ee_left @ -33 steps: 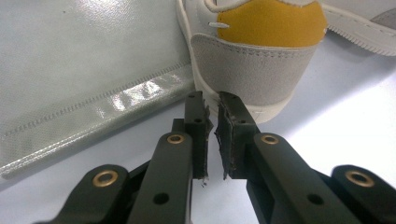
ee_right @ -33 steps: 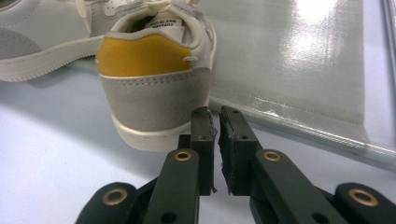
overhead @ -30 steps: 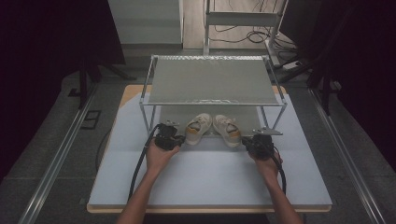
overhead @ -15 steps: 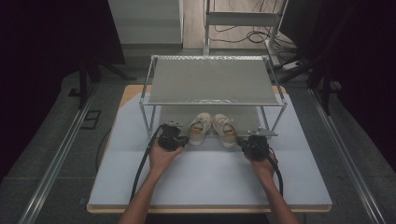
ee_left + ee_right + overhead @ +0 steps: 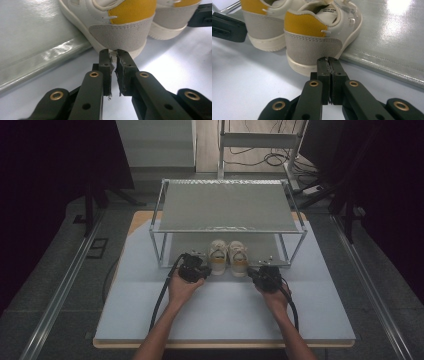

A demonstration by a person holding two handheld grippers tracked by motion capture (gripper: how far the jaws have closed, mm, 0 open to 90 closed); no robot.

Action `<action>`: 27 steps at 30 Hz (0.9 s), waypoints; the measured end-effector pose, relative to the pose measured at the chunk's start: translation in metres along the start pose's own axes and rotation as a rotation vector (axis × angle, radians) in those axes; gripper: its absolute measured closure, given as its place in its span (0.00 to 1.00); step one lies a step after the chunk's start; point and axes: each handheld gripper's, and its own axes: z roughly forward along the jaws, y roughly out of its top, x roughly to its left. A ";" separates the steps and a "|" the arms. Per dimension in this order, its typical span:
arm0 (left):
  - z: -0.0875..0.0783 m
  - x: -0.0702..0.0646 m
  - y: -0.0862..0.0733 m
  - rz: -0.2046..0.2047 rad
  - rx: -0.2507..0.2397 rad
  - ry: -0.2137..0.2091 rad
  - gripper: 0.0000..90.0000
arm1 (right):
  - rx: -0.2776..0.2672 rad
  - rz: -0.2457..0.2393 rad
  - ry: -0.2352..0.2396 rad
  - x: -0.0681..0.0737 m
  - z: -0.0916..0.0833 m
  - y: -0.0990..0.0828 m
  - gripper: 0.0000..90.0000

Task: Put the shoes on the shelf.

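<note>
Beneath the metal rack (image 5: 227, 212), from the high view, two shoes (image 5: 228, 257) are seen side by side on the table (image 5: 220, 315), flanked by the left claw (image 5: 196, 267) and right claw (image 5: 261, 276). From the left gripper view, the left claw (image 5: 113, 55) is pressed shut, empty, against the left shoe's (image 5: 120, 25) heel. From the right gripper view, the right claw (image 5: 327, 61) is likewise closed at the right shoe's (image 5: 322, 32) heel.

Left gripper (image 5: 113, 53) jaws closed; right gripper (image 5: 328, 60) likewise.

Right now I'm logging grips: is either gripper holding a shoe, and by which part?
Neither. The left gripper and right gripper are shut on nothing, tips at the heels of the left shoe and right shoe.
</note>
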 end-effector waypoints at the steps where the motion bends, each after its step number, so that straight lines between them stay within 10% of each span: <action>1: 0.001 -0.002 0.001 -0.002 -0.001 -0.001 0.91 | -0.001 -0.001 0.001 0.001 0.000 0.000 0.98; 14: 0.006 -0.008 0.004 0.013 0.004 -0.001 0.89 | -0.011 -0.008 0.000 0.004 0.003 0.001 0.86; 22: 0.002 -0.009 0.005 0.035 -0.036 0.037 0.47 | -0.029 -0.023 0.039 0.009 0.001 0.001 0.58; 27: 0.009 -0.009 0.007 0.039 -0.032 0.040 0.38 | -0.033 -0.022 0.029 0.010 0.005 0.002 0.53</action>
